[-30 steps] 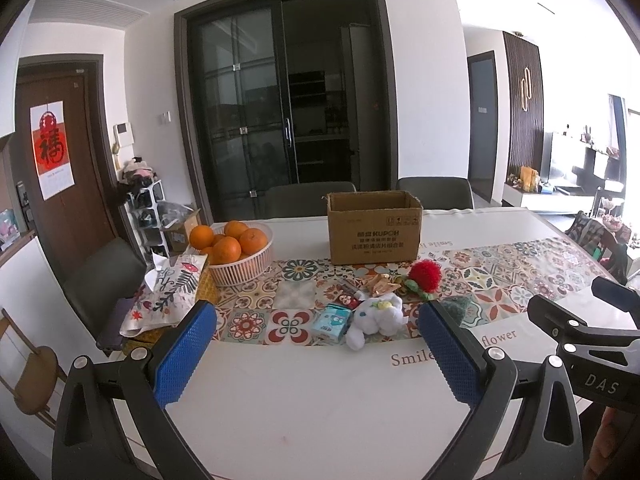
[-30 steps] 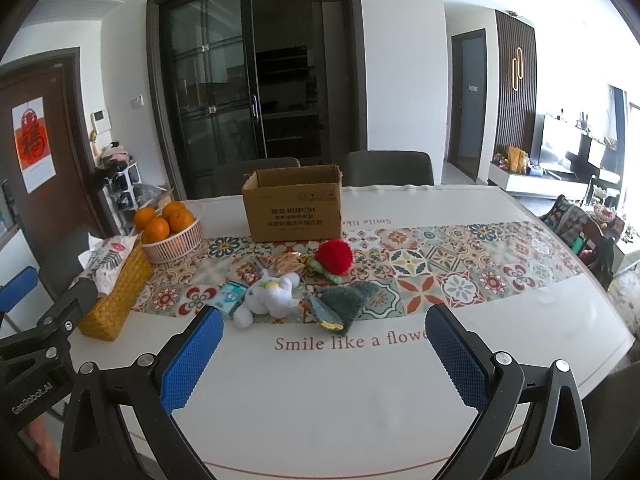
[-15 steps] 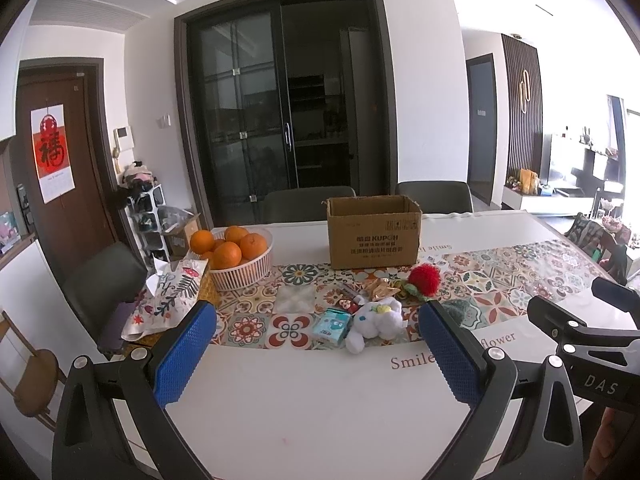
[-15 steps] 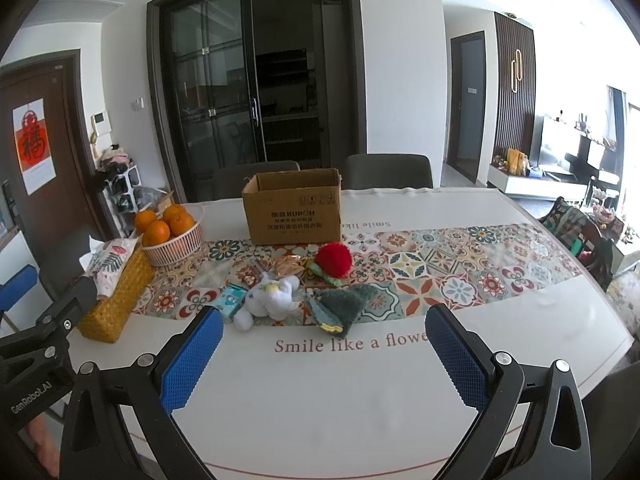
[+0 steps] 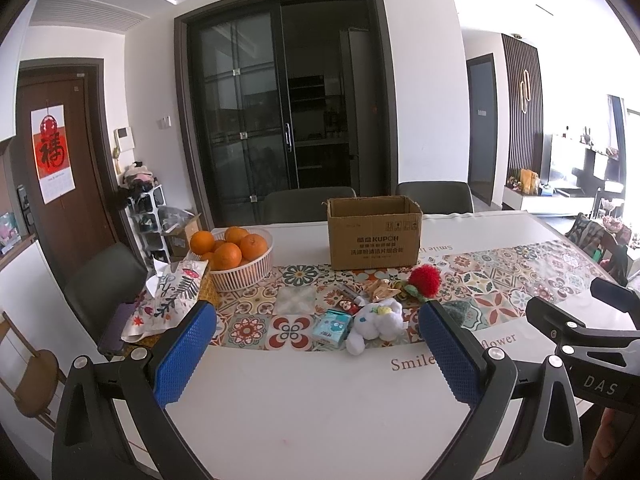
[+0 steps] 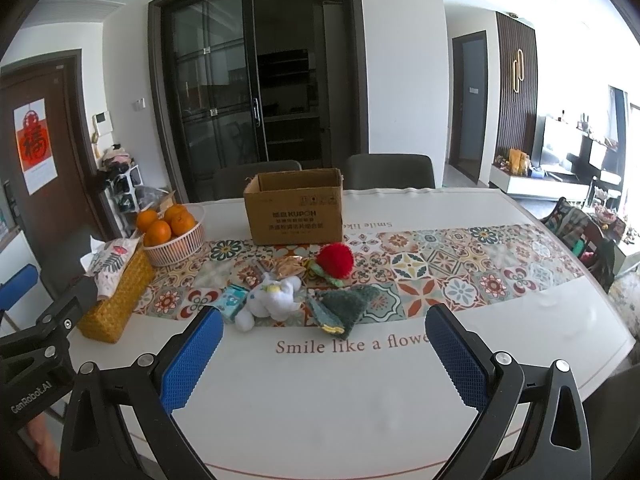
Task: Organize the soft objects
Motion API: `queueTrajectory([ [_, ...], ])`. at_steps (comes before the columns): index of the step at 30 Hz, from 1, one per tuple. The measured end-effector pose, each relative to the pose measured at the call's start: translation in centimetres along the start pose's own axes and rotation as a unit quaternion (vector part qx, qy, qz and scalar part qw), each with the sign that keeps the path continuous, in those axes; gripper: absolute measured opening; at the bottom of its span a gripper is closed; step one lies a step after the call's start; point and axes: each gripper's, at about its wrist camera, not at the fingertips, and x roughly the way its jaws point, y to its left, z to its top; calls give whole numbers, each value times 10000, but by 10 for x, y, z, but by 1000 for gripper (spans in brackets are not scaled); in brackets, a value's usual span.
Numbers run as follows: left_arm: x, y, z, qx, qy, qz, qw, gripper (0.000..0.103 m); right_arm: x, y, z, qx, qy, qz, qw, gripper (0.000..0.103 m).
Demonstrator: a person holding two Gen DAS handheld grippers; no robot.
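Note:
A white plush toy (image 5: 376,322) (image 6: 270,300) lies on the patterned runner near the table's middle. Beside it are a red pompom flower (image 5: 425,280) (image 6: 335,260), a dark green fuzzy cloth (image 6: 344,305) (image 5: 456,309), a small light-blue packet (image 5: 329,325) (image 6: 232,300) and some gold wrappers (image 6: 289,267). An open cardboard box (image 5: 374,237) (image 6: 294,207) stands behind them. My left gripper (image 5: 318,354) and my right gripper (image 6: 324,354) both hover open over the near white tabletop, short of the toys, with nothing between their fingers.
A white basket of oranges (image 5: 236,257) (image 6: 173,234) sits at the left, with a woven tissue box (image 6: 116,294) and a floral cloth (image 5: 170,300) nearer. Dark chairs (image 5: 308,204) stand behind the table. The table edge (image 6: 624,344) curves away at the right.
Both views have shifted only slightly; the left wrist view has tilted up a little. Nothing on the table has moved and both grippers stay open.

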Motion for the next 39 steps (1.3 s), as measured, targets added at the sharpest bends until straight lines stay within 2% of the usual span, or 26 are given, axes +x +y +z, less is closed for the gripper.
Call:
queueTrajectory([
  [13, 0, 0, 0, 5, 17, -14, 10000, 103, 3, 3, 4, 13, 37, 35, 10000, 102],
  [18, 11, 2, 2, 45, 174, -26, 9998, 103, 19, 6, 7, 25, 163, 95, 9998, 102],
  [30, 87, 29, 5, 190, 757, -348, 9963, 103, 92, 36, 16, -31, 698, 361, 9969, 102],
  [39, 167, 49, -2, 332, 1426, -877, 9853, 101, 168, 64, 20, -49, 1336, 491, 9898, 102],
])
